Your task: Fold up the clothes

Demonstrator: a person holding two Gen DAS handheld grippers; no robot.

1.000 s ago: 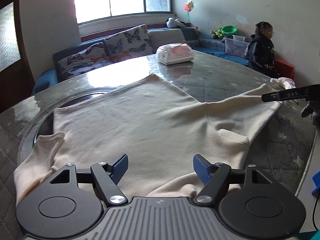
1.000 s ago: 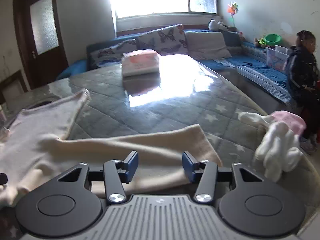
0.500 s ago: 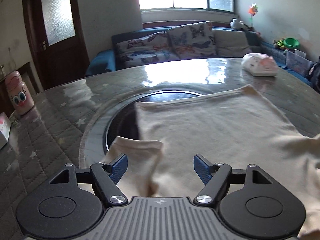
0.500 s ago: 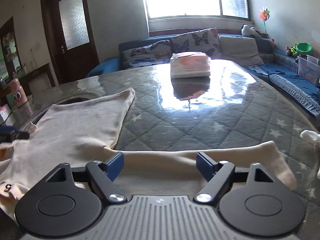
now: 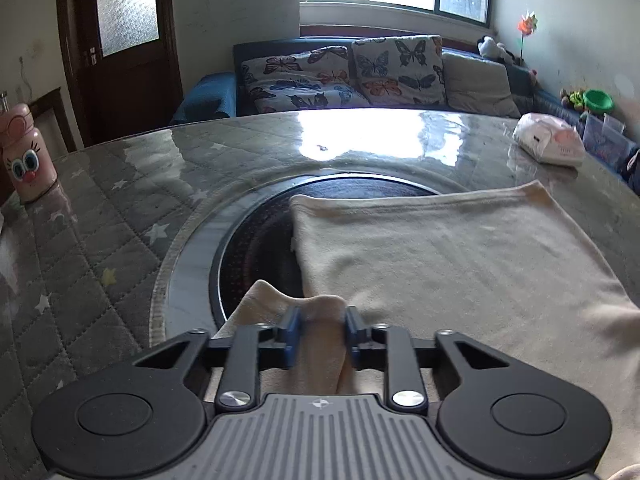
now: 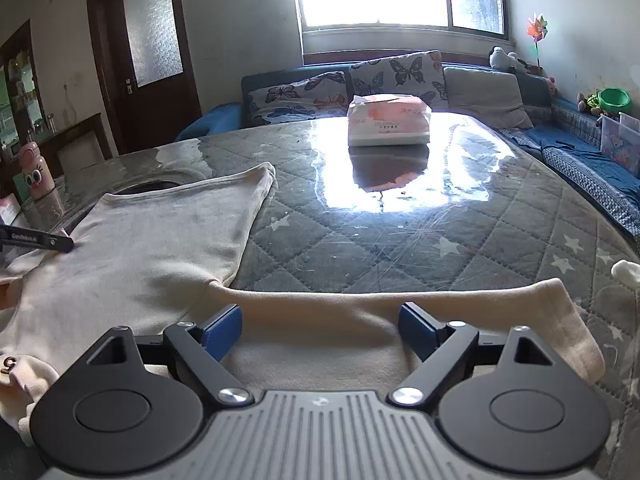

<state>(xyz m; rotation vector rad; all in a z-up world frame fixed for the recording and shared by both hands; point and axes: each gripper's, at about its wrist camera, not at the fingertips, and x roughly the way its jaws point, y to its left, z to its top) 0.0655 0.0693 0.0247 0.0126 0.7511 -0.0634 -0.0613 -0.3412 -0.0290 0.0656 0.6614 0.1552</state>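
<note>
A cream long-sleeved top (image 5: 440,256) lies spread flat on the round table, its hem toward the window. In the left wrist view my left gripper (image 5: 320,334) is shut on a bunched fold of the top's left sleeve (image 5: 276,300), near the dark inset disc. In the right wrist view my right gripper (image 6: 320,326) stands open just above the right sleeve (image 6: 400,300), which stretches out to the right across the table; its blue pads straddle the sleeve without closing. The body of the top (image 6: 152,240) lies to the left there, with the tip of the left gripper's finger (image 6: 40,238) at its edge.
A pack of tissues (image 6: 388,120) stands on the table (image 6: 440,216) toward the window. A pink bottle with cartoon eyes (image 5: 26,152) is at the far left edge. A dark round disc (image 5: 260,240) is set in the tabletop. A white garment (image 6: 626,272) shows at the right edge. A sofa lies beyond.
My left gripper swung left to the left sleeve and shut on it. My right gripper stayed open and settled lower over the right sleeve.
</note>
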